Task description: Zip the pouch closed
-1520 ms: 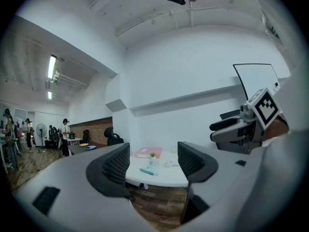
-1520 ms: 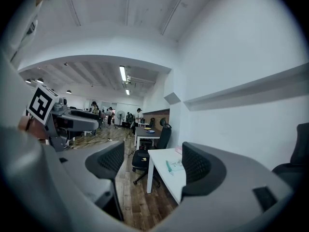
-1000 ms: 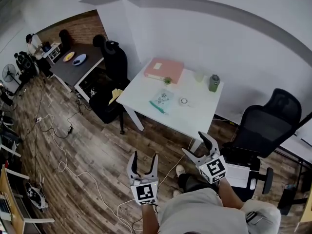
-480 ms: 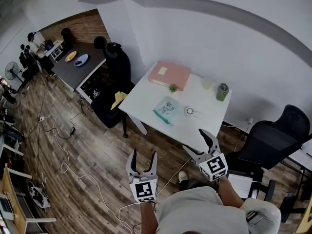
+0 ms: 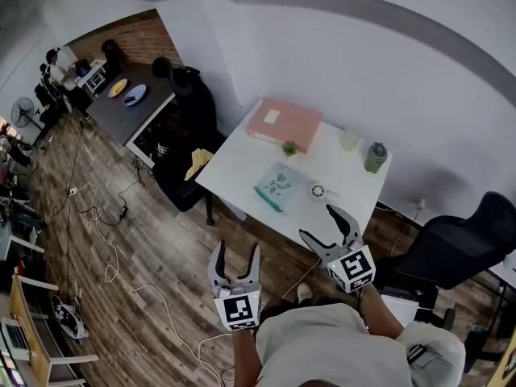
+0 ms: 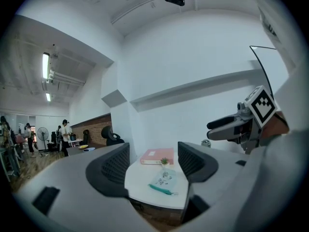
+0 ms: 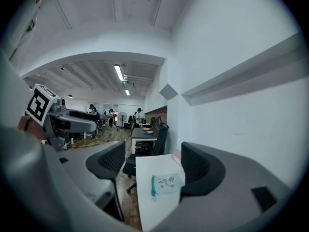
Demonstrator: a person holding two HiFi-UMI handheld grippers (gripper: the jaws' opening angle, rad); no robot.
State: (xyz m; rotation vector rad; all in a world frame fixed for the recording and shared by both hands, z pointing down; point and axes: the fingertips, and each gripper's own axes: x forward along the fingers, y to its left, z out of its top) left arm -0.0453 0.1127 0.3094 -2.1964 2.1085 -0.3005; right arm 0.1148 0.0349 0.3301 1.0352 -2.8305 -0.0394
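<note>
A pale teal pouch (image 5: 278, 187) with a darker teal zip edge lies flat on the white table (image 5: 234, 164). It also shows between the jaws in the left gripper view, pouch (image 6: 164, 181), and in the right gripper view, pouch (image 7: 166, 183). My left gripper (image 5: 235, 258) hangs open over the floor, well short of the table. My right gripper (image 5: 326, 226) is open too, close to the table's near edge. Neither holds anything.
On the table lie a pink folder (image 5: 283, 125), a tiny plant (image 5: 289, 147), a green bottle (image 5: 375, 157), a clear cup (image 5: 349, 140) and a small round thing (image 5: 318, 191). Black office chairs (image 5: 187, 103) (image 5: 463, 240), a dark desk (image 5: 133, 107) and floor cables (image 5: 109, 240) surround it.
The view has closed in on the table, which now sits nearer and lower in the head view. Both grippers stay open and empty.
</note>
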